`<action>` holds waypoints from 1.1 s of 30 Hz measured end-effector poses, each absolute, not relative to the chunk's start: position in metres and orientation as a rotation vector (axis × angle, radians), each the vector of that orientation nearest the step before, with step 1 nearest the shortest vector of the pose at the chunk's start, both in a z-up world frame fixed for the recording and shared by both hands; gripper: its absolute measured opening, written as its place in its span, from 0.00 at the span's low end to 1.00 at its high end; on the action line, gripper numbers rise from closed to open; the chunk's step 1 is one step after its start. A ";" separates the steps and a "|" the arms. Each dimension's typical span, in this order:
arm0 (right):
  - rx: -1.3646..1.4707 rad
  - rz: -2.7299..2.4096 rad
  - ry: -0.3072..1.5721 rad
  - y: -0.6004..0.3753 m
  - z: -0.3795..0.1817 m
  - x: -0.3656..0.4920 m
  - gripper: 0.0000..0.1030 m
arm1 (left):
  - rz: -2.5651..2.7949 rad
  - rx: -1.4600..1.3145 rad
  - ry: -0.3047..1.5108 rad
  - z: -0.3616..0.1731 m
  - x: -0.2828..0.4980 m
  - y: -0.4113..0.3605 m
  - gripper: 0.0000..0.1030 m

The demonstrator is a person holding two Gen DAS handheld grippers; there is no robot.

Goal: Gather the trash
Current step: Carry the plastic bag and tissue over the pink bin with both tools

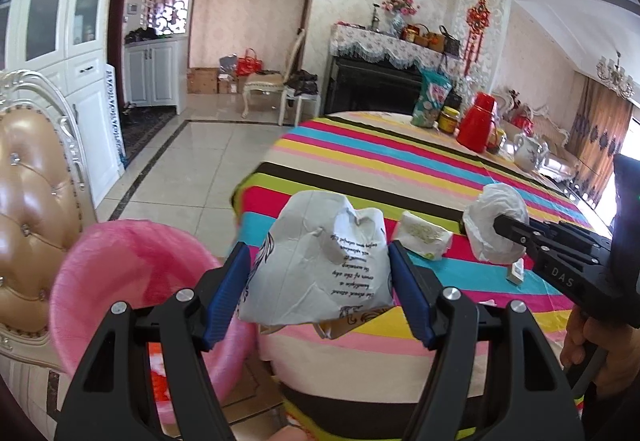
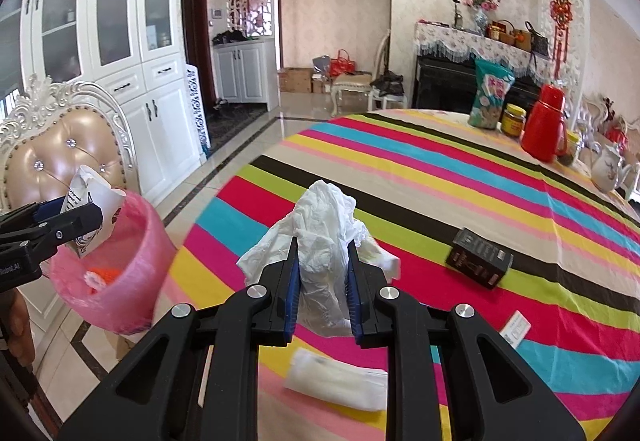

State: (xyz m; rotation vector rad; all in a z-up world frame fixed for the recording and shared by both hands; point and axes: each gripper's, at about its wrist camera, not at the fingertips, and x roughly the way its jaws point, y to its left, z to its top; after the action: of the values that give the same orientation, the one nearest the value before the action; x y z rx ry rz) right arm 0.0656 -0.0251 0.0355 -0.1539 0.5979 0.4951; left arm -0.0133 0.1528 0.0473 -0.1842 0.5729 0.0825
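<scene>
Trash is in both grippers at once. The left gripper (image 1: pixel 320 273) has its fingers (image 1: pixel 228 293) clamped on a crumpled printed paper bag (image 1: pixel 320 265), held off the table's near-left edge and, in the right wrist view, right at the rim of the pink-lined bin (image 2: pixel 116 265) that stands on the floor beside that edge. The right gripper (image 2: pixel 323 281) has its fingers (image 2: pixel 291 289) pressed nearly together on a wad of white tissue (image 2: pixel 324 241), held above the striped table (image 2: pixel 440 177) near its near edge.

Some orange and white scraps already lie in the bin, so part of the job looks done. Neither held piece has been dropped yet; the bag is the closer of the two to going in, and the tissue has the table edge to cross first.

On the table there is more to collect: a folded white napkin (image 2: pixel 340 381) at the near edge, a small white card (image 2: pixel 516 329) toward the near-right, and a dark box (image 2: pixel 478 259) further in. Whether the box counts as rubbish I cannot tell. At the far edge, the red flask (image 2: pixel 544 125), jar and snack bag look like keepers.
</scene>
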 end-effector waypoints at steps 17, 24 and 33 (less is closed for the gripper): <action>-0.182 0.646 0.572 0.061 0.048 0.038 0.20 | 0.263 -0.228 0.521 0.061 -0.083 0.242 0.66; -0.212 0.716 0.575 0.107 0.045 0.025 0.20 | 0.305 -0.255 0.518 0.056 -0.092 0.271 0.66; -0.228 0.789 0.595 0.157 0.034 0.021 0.20 | 0.347 -0.292 0.523 0.046 -0.094 0.301 0.66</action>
State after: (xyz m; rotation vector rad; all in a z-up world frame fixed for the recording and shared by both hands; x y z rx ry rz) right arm 0.0211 0.1566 0.0344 -0.2276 0.5954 0.7887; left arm -0.0938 0.3010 0.0463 -0.2924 0.5227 0.3470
